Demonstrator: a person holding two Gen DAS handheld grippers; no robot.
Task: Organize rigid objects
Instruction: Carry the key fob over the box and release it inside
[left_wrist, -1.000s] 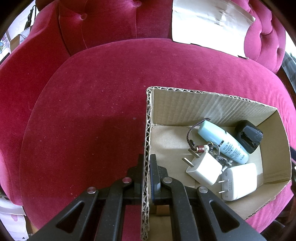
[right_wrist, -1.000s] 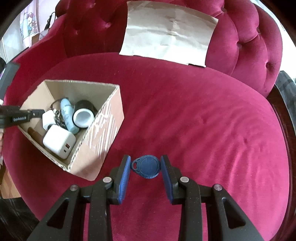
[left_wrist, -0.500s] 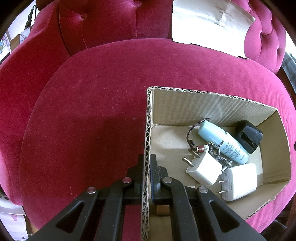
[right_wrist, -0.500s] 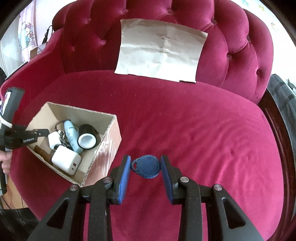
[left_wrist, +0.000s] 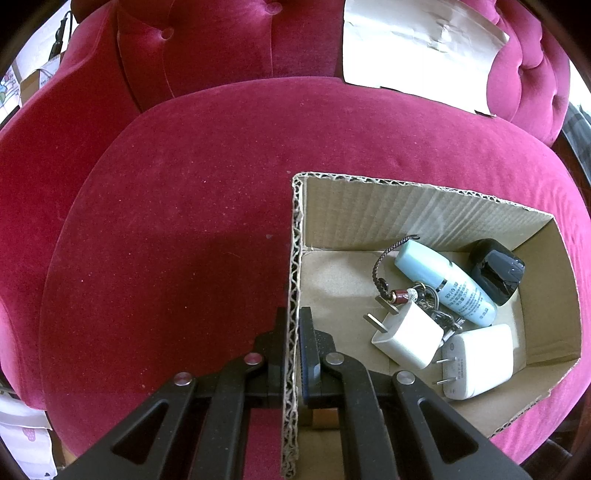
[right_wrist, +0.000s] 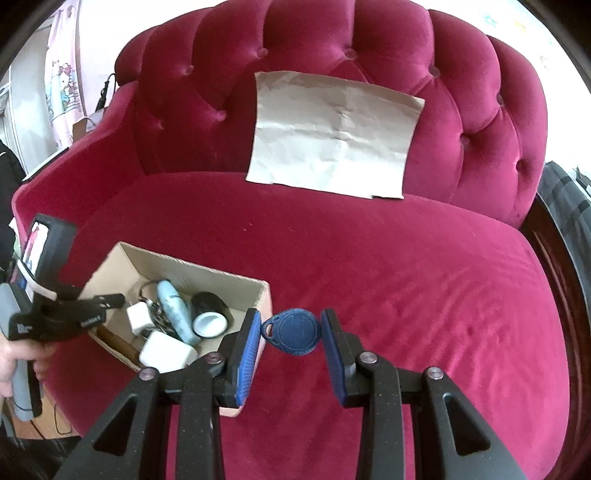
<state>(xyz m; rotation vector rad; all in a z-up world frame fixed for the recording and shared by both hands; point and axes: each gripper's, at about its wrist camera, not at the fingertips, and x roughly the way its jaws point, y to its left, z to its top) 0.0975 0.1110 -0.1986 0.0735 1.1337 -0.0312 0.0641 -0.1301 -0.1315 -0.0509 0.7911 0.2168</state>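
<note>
Right wrist: right gripper (right_wrist: 290, 334) clenched on blue key fob (right_wrist: 293, 331); left gripper (left_wrist: 293, 334) clamping cardboard box (left_wrist: 293, 258) wall (chargers inside).

Left tongs (left_wrist: 293, 332) clamped on cardboard box (left_wrist: 406, 206) wall, chargers (left_wrist: 410, 336) inside.

Little of the print here can be read. The pale blue bottle (left_wrist: 445, 286) lying in the cardboard box (left_wrist: 369, 206) carries several lines of small dark print on its white lower part, too fine to make out. In the right wrist view, the left gripper (right_wrist: 110, 301) has a short white word printed along its black arm, but it is blurred and cannot be made out. A pink cartoon cat figure shows on the hanging (right_wrist: 62, 88) at far left.
</note>
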